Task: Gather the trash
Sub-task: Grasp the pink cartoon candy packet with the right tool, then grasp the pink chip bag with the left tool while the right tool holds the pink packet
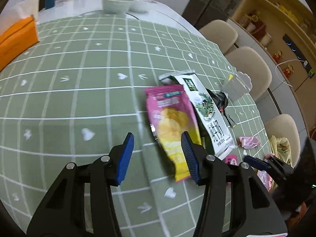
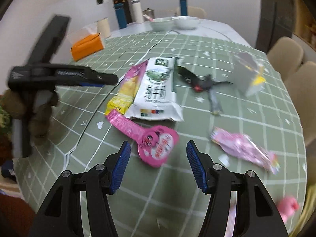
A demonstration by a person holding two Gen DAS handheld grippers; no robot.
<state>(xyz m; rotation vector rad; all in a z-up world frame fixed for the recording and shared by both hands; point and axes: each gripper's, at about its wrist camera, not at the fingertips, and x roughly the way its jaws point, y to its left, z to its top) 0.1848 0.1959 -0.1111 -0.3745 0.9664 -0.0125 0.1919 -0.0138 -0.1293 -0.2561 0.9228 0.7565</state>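
Several pieces of trash lie on the green checked tablecloth (image 1: 79,69). A pink and yellow chip bag (image 1: 171,122) lies flat, its lower end between the fingers of my open left gripper (image 1: 158,154), close to the right pad and not pinched. Beside it are a white milk pouch (image 1: 207,114) and a black wrapper (image 1: 221,100). My right gripper (image 2: 158,158) is open just above a pink paddle-shaped wrapper (image 2: 158,148), which lies ahead of its fingertips. A pale pink wrapper (image 2: 243,148) lies to the right. The chip bag (image 2: 126,90) and milk pouch (image 2: 156,90) show farther back.
An orange box (image 2: 86,46) stands at the back left and two bowls (image 2: 164,22) at the far edge. A clear grey card stand (image 1: 235,88) is near the right edge. Beige chairs (image 1: 250,69) line that side. A yellowish bag (image 1: 280,148) sits at the right.
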